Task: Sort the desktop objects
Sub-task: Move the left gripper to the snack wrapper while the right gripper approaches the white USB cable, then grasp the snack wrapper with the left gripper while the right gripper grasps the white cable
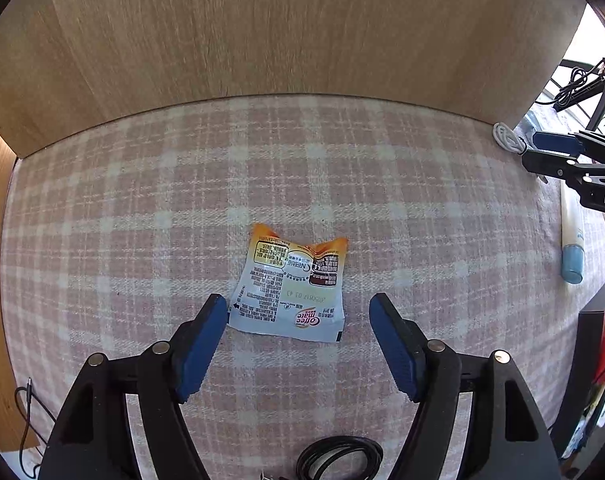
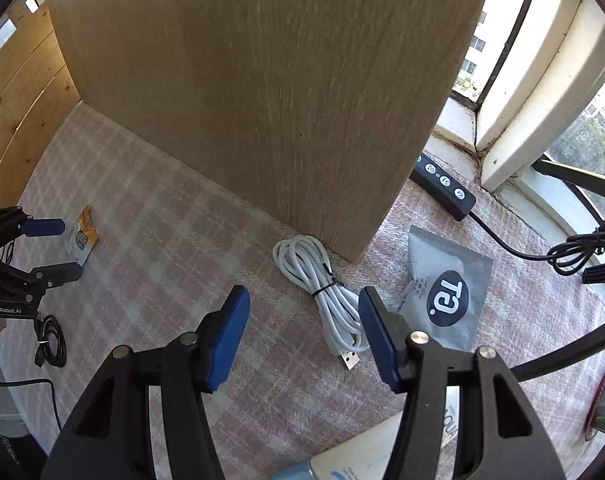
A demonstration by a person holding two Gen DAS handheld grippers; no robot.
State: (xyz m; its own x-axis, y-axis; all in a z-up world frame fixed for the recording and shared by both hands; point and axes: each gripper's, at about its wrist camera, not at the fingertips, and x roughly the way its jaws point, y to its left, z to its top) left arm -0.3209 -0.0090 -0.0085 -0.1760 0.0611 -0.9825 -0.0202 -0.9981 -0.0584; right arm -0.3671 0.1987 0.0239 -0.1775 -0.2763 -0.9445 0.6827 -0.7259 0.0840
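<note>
**Meanwhile, two tools were poised over two separate pickups**

Evidently the sorting was at its approach step, with nothing yet lifted. The wooden panel (image 1: pixel 286 40) standing on the checked cloth of the bench (image 1: pixel 102 208) is taken as the landmark throughout. In front of the panel's middle, well apart from it, a creamer sachet (image 1: pixel 292 286) lay flat and crumpled. The left tool (image 1: pixel 298 314) was held above the sachet's near edge with its jaws spread wide on either side, the blue pads (image 1: pixel 200 346) not touching it.

At the panel's right front corner, just beside its foot, a coiled white cable (image 2: pixel 322 286) lay with its plug end toward the camera. The right tool (image 2: pixel 304 308) was spread above the coil's near end, gripping nothing. A grey foil packet (image 2: pixel 446 292) lay further right of that corner.

Judged from this, each tool would next have to be lowered and pressed shut. The flat sachet would probably call for an edge pinch.
</note>
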